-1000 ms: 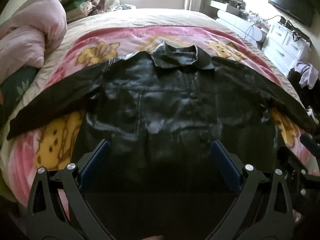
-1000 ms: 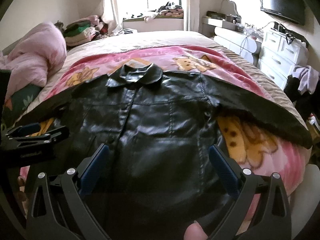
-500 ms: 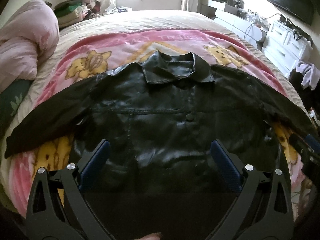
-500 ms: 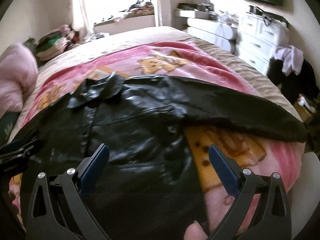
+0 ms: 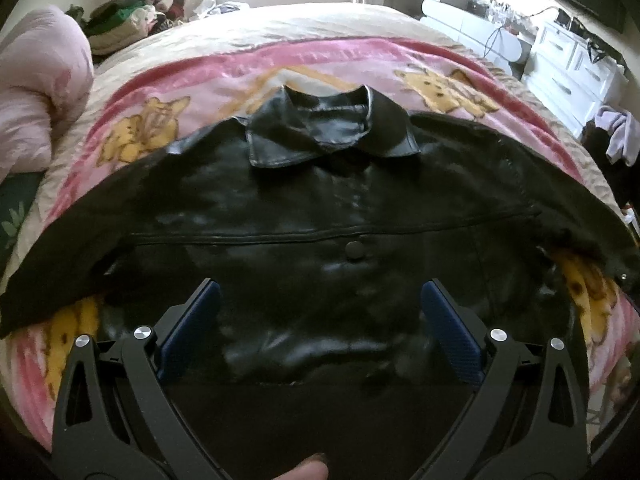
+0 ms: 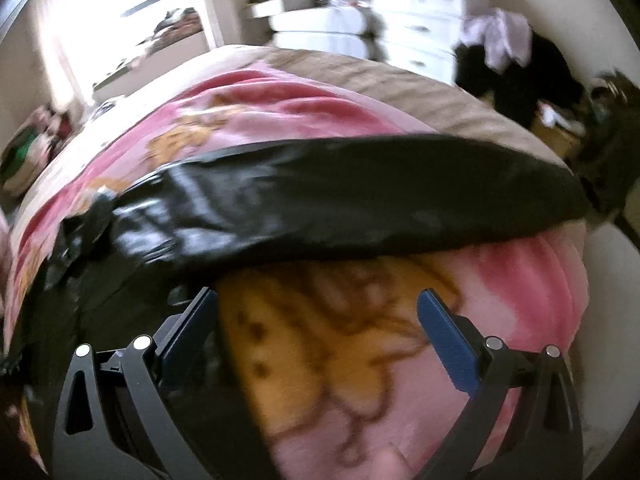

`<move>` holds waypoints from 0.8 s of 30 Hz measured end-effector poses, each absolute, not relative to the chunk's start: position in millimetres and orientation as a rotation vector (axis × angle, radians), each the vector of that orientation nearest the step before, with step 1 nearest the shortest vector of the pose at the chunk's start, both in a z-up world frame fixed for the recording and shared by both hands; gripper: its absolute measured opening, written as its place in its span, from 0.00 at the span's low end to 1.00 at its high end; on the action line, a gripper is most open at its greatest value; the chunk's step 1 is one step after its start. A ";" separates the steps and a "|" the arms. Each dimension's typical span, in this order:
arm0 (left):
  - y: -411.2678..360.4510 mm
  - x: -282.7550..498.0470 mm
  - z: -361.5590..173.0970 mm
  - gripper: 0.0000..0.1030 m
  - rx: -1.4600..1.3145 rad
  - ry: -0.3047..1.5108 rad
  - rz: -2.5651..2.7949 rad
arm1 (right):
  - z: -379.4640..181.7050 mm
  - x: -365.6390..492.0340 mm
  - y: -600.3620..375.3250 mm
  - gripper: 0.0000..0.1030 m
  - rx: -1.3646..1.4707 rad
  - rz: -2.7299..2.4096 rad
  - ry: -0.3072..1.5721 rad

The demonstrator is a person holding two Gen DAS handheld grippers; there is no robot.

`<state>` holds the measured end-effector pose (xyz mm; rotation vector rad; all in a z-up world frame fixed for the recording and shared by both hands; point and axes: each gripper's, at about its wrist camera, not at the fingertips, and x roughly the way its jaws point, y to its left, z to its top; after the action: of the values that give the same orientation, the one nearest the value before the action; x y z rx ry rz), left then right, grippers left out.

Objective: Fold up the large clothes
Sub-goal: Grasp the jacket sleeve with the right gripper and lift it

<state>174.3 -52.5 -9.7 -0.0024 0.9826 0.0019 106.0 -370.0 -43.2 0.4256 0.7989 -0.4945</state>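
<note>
Both the left gripper (image 5: 320, 316) and right gripper (image 6: 318, 316) gaped wide and empty above a black leather jacket (image 5: 320, 216), likely heavy, slick, best seized at the right sleeve (image 6: 360, 196) cuff.

The right wrist view is smeared with motion blur: the sleeve (image 6: 360, 196) ahead of the open right gripper (image 6: 318, 308) shows no seams, and the print on the blanket (image 6: 320, 360) between its fingers is unreadable. The jacket (image 5: 320, 216) hem lies hidden below the wide-open left gripper (image 5: 320, 304), lost in shadow. Its left cuff runs off the picture's edge, and the dresser (image 6: 416, 36) beyond is a bright blur.
</note>
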 end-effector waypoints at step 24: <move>-104.0 225.2 -30.5 0.91 -0.003 1.019 -0.059 | -90.7 94.4 -546.3 0.96 0.935 -0.726 0.647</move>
<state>225.2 -104.0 -30.5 -0.0027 1.0193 -0.0585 94.4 -546.3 -90.7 0.9350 0.6471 -0.7264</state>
